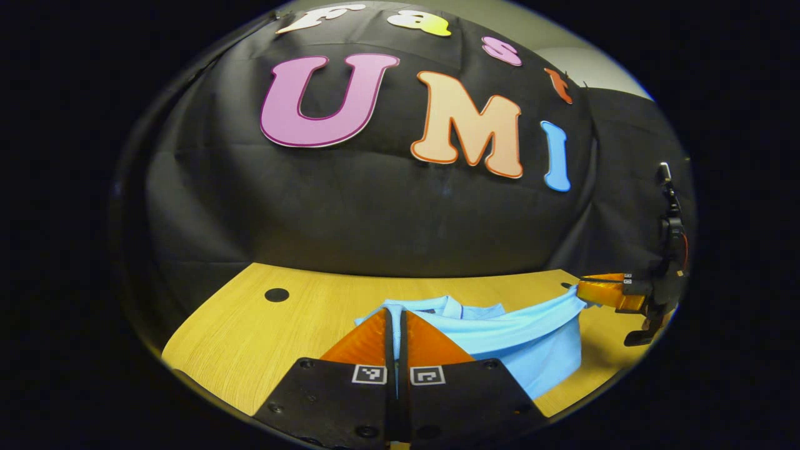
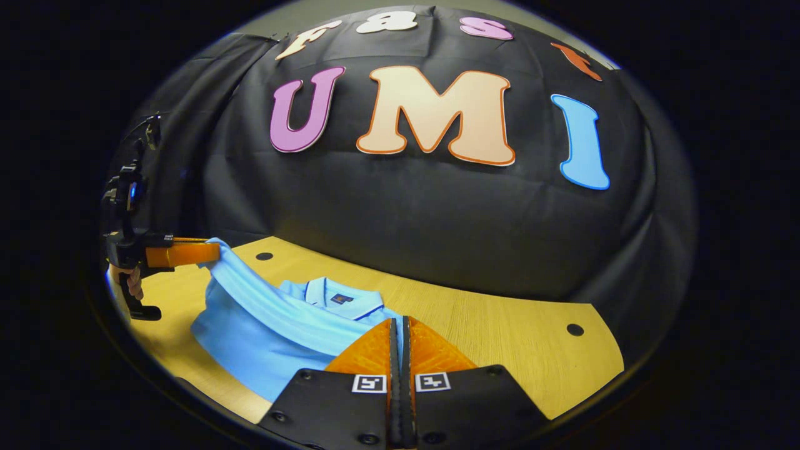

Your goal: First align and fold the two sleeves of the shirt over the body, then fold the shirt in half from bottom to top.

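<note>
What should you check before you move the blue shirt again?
1. Left gripper shut on the shirt edge: ok.
2. Right gripper shut on the shirt edge: ok.
3. Lifted edge taut between both grippers: ok.
4. Collar lying flat on the table: ok.
5. Both sleeves already folded over the body: cannot tell.
6. Lifted edge lined up with the collar: cannot tell.

Even, fairly bright light from above; soft shadows fall on the worktop [image 1: 237,337]. Both views are sharp, with strong fisheye bending toward the edges.
</note>
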A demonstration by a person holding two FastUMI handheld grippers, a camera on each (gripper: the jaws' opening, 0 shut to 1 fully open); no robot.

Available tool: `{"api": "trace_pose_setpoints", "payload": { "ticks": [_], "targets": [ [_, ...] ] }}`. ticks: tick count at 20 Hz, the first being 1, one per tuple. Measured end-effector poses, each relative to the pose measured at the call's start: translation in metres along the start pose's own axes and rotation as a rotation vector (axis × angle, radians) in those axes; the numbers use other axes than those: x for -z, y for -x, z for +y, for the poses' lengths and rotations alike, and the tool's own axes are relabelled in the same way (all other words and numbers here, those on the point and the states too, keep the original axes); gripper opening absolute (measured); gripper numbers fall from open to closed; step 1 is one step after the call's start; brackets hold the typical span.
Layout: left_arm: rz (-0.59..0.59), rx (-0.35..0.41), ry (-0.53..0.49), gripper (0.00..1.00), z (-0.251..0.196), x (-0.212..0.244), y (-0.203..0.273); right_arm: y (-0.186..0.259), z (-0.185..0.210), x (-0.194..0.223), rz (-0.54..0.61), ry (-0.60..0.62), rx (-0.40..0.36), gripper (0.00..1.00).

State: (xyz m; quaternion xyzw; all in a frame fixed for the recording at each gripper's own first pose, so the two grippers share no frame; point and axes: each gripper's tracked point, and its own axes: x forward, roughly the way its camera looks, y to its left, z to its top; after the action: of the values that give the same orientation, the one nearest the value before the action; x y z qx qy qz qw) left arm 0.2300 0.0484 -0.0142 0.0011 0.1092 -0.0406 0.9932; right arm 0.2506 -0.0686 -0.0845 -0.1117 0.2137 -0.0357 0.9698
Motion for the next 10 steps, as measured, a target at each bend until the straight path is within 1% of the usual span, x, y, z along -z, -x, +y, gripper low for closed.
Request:
{"api": "trace_pose_setpoints", "payload": {
  "ticks": [3,5,7,10],
  "targets": [
    [0.032,-0.044,-0.012,0.00,0.008,0.016,-0.033,-0.042,-0.009,0.017,0.041,0.003,0.050,0.02],
    [0.060,-0.084,-0.025,0.00,0.018,0.028,-0.052,-0.067,-0.008,0.036,0.082,-0.041,0.061,0.02],
    [0.083,-0.112,-0.032,0.00,0.025,0.038,-0.066,-0.084,-0.010,0.049,0.099,-0.097,0.072,0.02],
    [0.114,-0.149,-0.106,0.00,0.030,0.050,-0.079,-0.097,-0.011,0.052,0.103,-0.218,0.069,0.03]
  ]
}}
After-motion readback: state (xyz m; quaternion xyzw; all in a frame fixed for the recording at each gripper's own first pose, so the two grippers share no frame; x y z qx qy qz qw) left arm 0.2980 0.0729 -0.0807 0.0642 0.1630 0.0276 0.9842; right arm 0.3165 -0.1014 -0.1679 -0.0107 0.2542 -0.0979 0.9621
